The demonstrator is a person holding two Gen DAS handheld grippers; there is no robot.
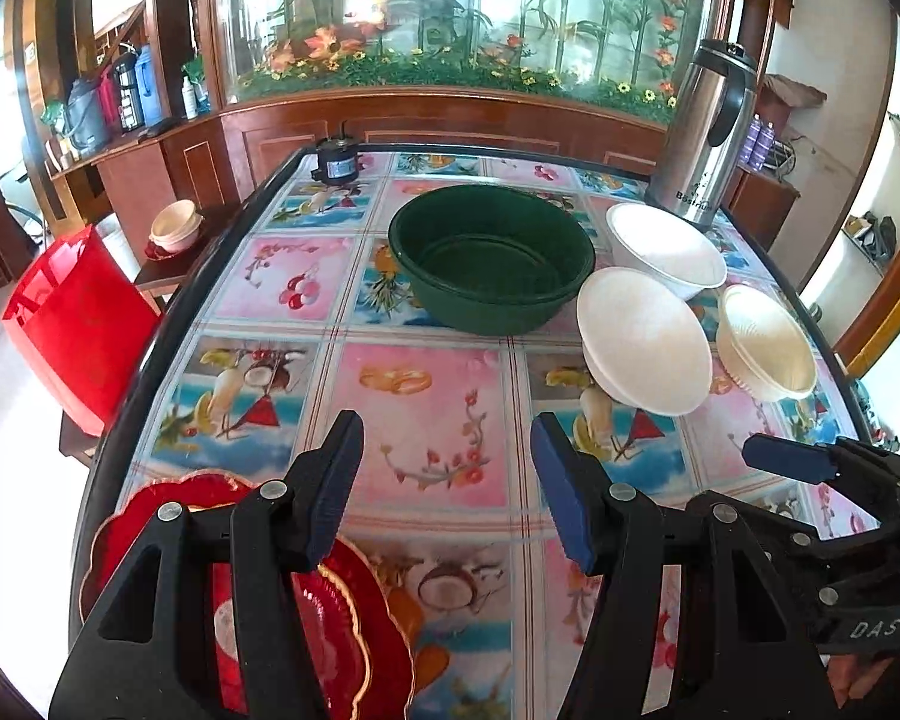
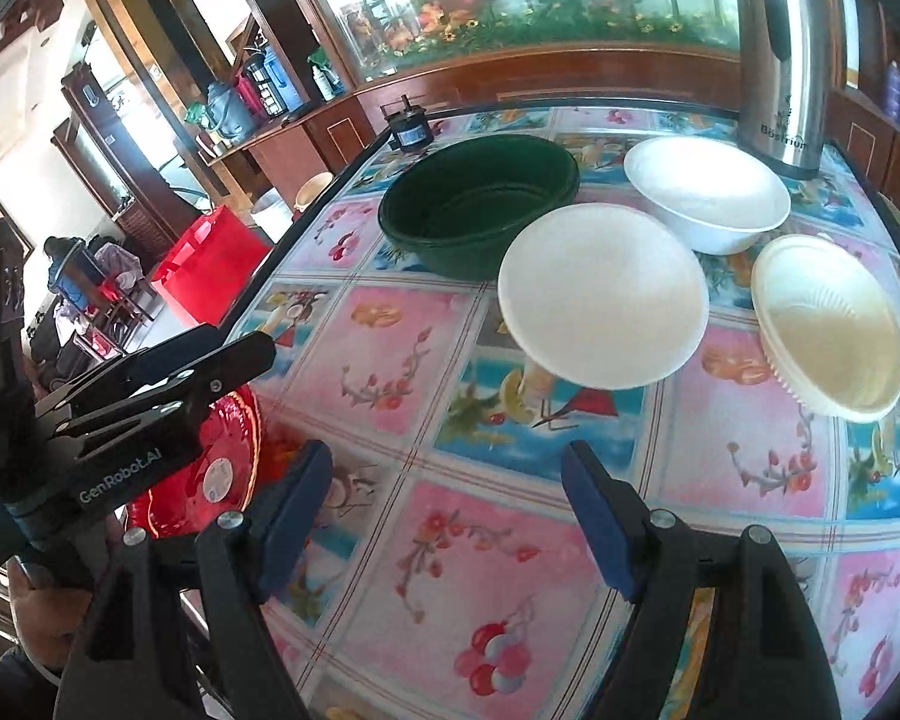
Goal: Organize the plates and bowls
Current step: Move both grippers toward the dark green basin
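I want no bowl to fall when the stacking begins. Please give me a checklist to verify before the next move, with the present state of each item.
1. Left gripper open and empty: ok.
2. Right gripper open and empty: ok.
3. Near white bowl sits level: not ok, it looks tilted, overlapping the green basin rim.
4. Far white bowl and ribbed cream bowl upright: ok.
5. Red plates fully on the table: cannot tell, the left gripper hides them.
6. Steel thermos away from the bowls: not ok, it stands close behind the far white bowl.
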